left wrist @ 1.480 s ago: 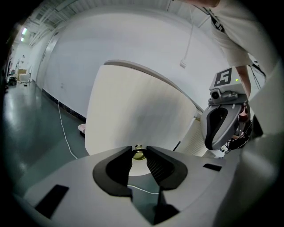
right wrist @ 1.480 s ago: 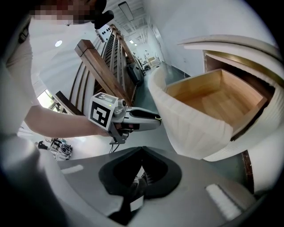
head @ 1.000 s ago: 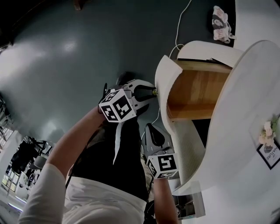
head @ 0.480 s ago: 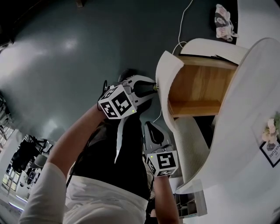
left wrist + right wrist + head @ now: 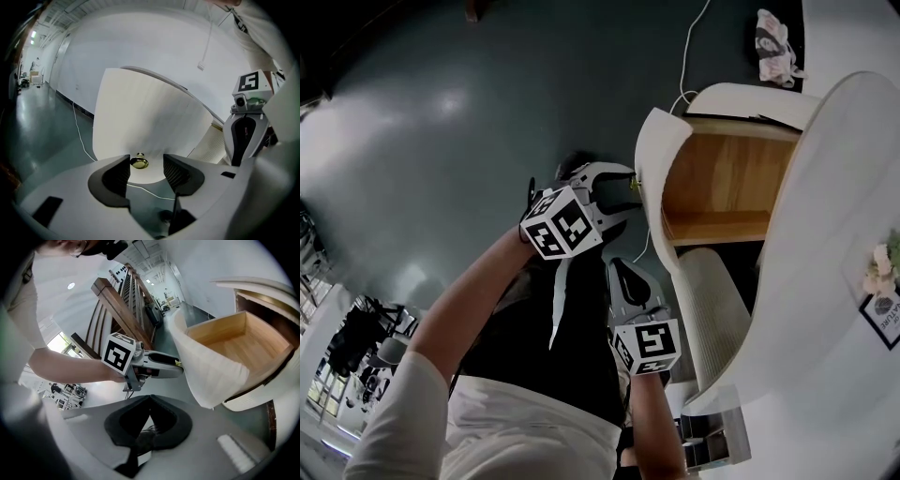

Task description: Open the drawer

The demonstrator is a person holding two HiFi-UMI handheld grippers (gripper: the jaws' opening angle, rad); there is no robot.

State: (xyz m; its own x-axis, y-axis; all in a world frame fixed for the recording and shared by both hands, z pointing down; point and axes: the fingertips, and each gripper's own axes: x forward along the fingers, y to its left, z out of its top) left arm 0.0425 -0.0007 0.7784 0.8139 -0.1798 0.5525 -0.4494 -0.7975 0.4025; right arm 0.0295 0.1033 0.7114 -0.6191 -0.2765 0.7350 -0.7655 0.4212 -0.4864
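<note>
The upper drawer (image 5: 722, 187) stands pulled out of the white cabinet, and its bare wooden inside shows. Its curved white front (image 5: 656, 178) carries a small brass knob (image 5: 139, 162). My left gripper (image 5: 630, 183) is at that front. Its jaws have just been opening, and the knob sits between them, close to the left pad (image 5: 119, 173) with a wide gap to the other one. In the left gripper view, the left gripper (image 5: 146, 171) faces the front panel (image 5: 145, 122). My right gripper (image 5: 623, 277) hangs lower beside the cabinet, shut and empty; the right gripper (image 5: 150, 416) looks towards the open drawer (image 5: 234, 343).
Below the open drawer is a ribbed white drawer front (image 5: 712, 309). The cabinet top (image 5: 834, 234) holds a small flower and a card at the right. A white cable (image 5: 689, 56) and a crumpled cloth (image 5: 773, 47) lie on the dark floor. A wooden rack (image 5: 122, 301) stands behind.
The left gripper's jaws have spread apart and let go of the brass knob. The drawer stays pulled out. The right gripper has hardly shifted.
</note>
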